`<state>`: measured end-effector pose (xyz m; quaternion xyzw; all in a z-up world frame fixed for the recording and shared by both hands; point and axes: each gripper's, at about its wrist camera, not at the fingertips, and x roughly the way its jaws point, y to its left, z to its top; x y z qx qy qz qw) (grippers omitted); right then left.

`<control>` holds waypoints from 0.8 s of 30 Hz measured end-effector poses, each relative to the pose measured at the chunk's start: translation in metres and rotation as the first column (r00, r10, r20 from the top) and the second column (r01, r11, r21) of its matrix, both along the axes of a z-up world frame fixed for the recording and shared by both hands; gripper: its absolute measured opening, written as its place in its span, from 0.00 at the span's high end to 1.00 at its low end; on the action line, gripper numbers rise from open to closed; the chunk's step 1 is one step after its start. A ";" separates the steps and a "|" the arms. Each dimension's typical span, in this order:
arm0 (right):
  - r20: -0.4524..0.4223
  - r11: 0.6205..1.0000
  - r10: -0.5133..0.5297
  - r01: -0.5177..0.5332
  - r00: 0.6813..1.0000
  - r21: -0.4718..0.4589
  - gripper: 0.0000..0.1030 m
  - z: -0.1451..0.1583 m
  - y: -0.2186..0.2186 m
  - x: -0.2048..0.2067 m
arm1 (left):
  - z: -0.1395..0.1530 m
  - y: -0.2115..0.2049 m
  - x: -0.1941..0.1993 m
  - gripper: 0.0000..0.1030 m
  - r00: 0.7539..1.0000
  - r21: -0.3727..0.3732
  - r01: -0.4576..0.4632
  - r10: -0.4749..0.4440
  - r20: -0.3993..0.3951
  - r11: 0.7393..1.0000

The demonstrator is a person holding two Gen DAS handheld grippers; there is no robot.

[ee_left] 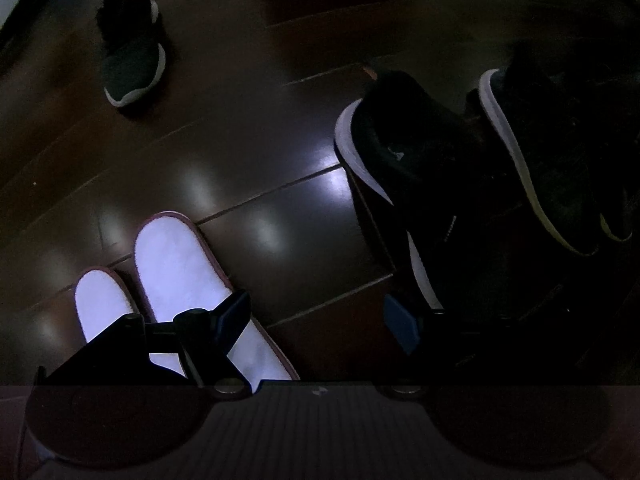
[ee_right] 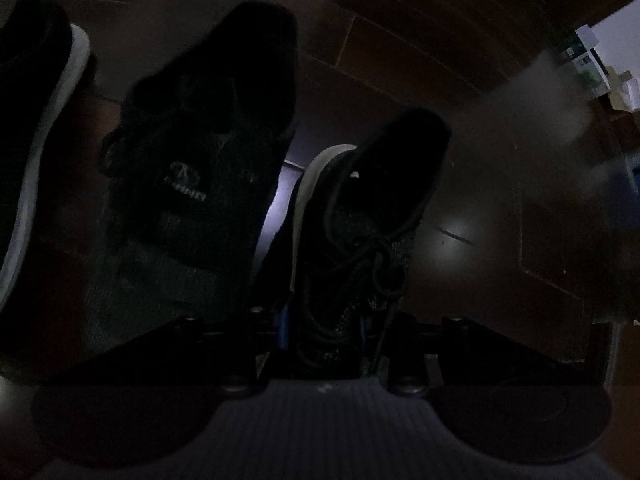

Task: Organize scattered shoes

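The left tongs (ee_left: 316, 316) hang apart over the floor (ee_left: 248, 152) between white slippers (ee_left: 176, 272) (already paired) and dark sneakers (ee_left: 432, 184); the right tongs (ee_right: 324, 332) clamp a laced sneaker (ee_right: 360, 240), likely to line it up.

1. In the left wrist view, a pair of slippers (ee_left: 176, 280) lay side by side on the floor (ee_left: 260, 160), near left.
2. A lone shoe (ee_left: 132, 48) sat far left, well apart from them.
3. Two sneakers (ee_left: 480, 184) lay together at right.
4. In the right wrist view, a laced sneaker (ee_right: 360, 240) lay between the right tongs (ee_right: 324, 332), another shoe (ee_right: 208, 152) just beside it at left.
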<state>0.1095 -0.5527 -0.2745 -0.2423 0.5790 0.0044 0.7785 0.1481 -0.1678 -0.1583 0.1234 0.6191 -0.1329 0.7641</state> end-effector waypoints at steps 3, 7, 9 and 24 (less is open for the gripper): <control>0.005 1.000 -0.007 0.007 1.000 0.009 0.69 -0.002 -0.002 0.004 | 0.000 0.002 0.003 0.24 1.000 0.000 -0.009 0.009 0.001 1.000; 0.006 1.000 -0.011 0.011 1.000 0.022 0.67 0.000 -0.006 -0.002 | -0.001 0.004 0.006 0.24 1.000 -0.002 -0.015 0.015 -0.005 1.000; 0.008 1.000 -0.014 0.013 1.000 0.023 0.66 0.004 -0.005 -0.005 | 0.000 0.004 0.006 0.24 1.000 -0.005 -0.014 0.014 -0.006 1.000; 0.128 0.986 -0.160 0.153 0.979 0.057 0.30 0.059 0.024 -0.043 | 0.009 0.012 0.016 0.24 1.000 -0.016 0.001 -0.001 0.016 1.000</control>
